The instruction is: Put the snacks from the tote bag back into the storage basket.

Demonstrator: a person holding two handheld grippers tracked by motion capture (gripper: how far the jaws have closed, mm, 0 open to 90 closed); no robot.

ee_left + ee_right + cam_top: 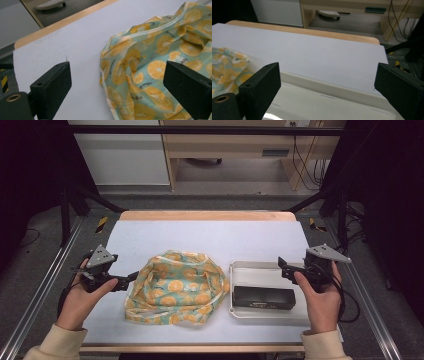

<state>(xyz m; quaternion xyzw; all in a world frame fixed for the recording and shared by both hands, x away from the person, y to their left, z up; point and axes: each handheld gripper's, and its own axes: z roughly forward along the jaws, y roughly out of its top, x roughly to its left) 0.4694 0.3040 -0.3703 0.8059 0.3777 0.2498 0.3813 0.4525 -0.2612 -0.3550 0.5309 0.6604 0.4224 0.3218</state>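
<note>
A crumpled cloth bag printed with orange slices on teal lies in the middle of the white table. To its right stands a white tray holding a black rectangular box. My left gripper is open just left of the bag, its jaws wide apart; in the left gripper view the bag lies between and ahead of them. My right gripper is open above the tray's right part. The tray rim runs across the right gripper view, with the bag's edge at the left.
The table's wooden far edge borders a floor area with a wooden desk and cables. Metal rails run along both sides of the table. Bare white surface lies behind the bag and tray.
</note>
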